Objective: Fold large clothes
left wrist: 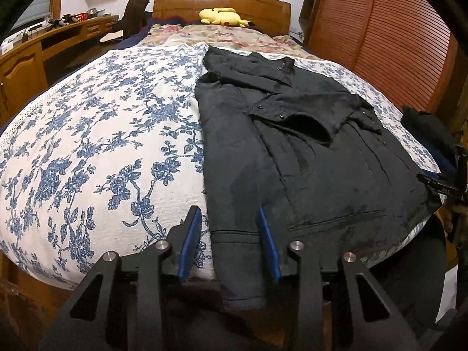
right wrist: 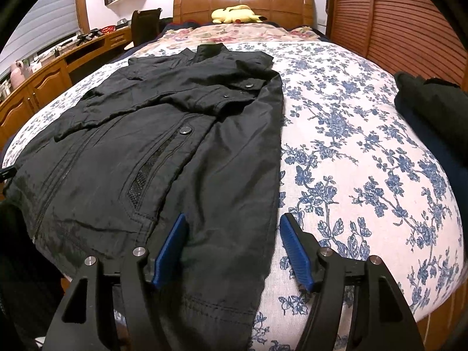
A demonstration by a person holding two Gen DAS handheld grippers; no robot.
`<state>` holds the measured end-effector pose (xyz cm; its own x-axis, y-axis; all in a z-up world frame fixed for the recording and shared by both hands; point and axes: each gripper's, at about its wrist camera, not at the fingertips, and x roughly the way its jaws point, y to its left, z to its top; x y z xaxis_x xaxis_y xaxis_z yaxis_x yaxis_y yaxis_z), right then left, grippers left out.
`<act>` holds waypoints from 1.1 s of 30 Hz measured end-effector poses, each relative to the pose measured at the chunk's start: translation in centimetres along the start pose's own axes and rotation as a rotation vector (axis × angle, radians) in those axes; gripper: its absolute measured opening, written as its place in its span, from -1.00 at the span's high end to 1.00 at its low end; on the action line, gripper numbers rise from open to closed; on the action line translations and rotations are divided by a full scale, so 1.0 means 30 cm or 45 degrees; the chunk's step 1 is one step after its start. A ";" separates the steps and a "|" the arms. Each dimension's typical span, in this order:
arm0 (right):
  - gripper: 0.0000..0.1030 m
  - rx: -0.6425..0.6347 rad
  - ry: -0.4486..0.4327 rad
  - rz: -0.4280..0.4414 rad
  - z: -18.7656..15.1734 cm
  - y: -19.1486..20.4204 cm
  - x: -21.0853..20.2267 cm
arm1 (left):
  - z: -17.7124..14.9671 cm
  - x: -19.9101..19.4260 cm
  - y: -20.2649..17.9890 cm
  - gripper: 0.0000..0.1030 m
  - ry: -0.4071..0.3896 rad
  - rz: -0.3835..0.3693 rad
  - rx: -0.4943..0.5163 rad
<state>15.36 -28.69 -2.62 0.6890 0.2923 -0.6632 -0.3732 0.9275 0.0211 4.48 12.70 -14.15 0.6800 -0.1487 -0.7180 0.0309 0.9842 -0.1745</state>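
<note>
Black jacket (left wrist: 307, 158) lies spread on the blue-flowered bedspread (left wrist: 96, 134). Left gripper (left wrist: 229, 216) straddles its near hem corner, pads apart, not pressing. Right gripper (right wrist: 232, 223) likewise brackets the opposite hem edge, released. Yellow plush toy (right wrist: 235, 14) rests far ahead.

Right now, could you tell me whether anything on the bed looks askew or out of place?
Nothing stands out: the black padded jacket lies flat on the blue-flowered white bedspread, sleeves folded across its chest.

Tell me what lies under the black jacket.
The black jacket lies on a blue-floral bedspread. The bedspread shows all around it; whatever lies directly beneath is covered.
</note>
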 end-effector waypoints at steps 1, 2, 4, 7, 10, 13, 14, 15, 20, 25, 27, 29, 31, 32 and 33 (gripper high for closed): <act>-0.33 -0.001 0.002 0.003 -0.002 0.000 -0.004 | -0.001 0.000 0.000 0.19 0.003 -0.001 -0.003; -0.33 -0.003 0.004 0.008 -0.003 -0.002 -0.009 | -0.003 0.001 -0.001 0.19 0.007 -0.002 -0.004; -0.33 -0.005 0.005 0.016 -0.009 0.001 -0.020 | -0.005 0.001 -0.002 0.19 0.010 -0.004 -0.002; -0.33 0.000 0.009 0.035 -0.020 0.001 -0.026 | -0.008 0.000 -0.012 0.22 0.017 -0.023 0.008; -0.33 -0.001 0.022 0.057 -0.026 0.005 -0.032 | -0.010 -0.001 -0.016 0.23 0.026 -0.019 0.017; -0.33 -0.020 0.041 0.074 -0.028 0.010 -0.039 | -0.018 0.004 -0.015 0.23 0.052 -0.022 0.027; -0.33 -0.026 0.047 0.081 -0.030 0.013 -0.041 | -0.023 0.003 -0.015 0.23 0.055 -0.024 0.028; -0.33 -0.028 0.052 0.089 -0.032 0.015 -0.044 | -0.026 0.002 -0.013 0.23 0.057 -0.026 0.026; -0.32 -0.020 0.053 0.118 -0.043 0.020 -0.050 | -0.038 -0.004 -0.010 0.23 0.059 -0.038 0.021; 0.44 -0.008 0.034 0.136 -0.038 0.020 -0.059 | -0.020 -0.047 -0.010 0.77 0.016 -0.061 0.009; 0.61 0.013 0.019 0.176 -0.029 0.013 -0.065 | -0.004 -0.076 -0.023 0.82 -0.017 -0.065 0.017; 0.67 0.021 -0.013 0.203 -0.011 0.010 -0.079 | 0.019 -0.111 -0.048 0.86 -0.057 -0.058 0.044; 0.70 0.022 -0.062 0.223 0.017 0.010 -0.108 | 0.047 -0.147 -0.066 0.87 -0.099 -0.066 0.058; 0.73 0.022 -0.089 0.232 0.031 0.010 -0.129 | 0.070 -0.178 -0.081 0.88 -0.131 -0.078 0.068; 0.75 0.019 -0.118 0.241 0.050 0.011 -0.152 | 0.085 -0.195 -0.088 0.88 -0.149 -0.087 0.078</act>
<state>13.02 -29.38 1.54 0.6621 0.4810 -0.5747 -0.4926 0.8572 0.1500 2.27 11.23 -7.77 0.7552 -0.2069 -0.6220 0.1224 0.9767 -0.1763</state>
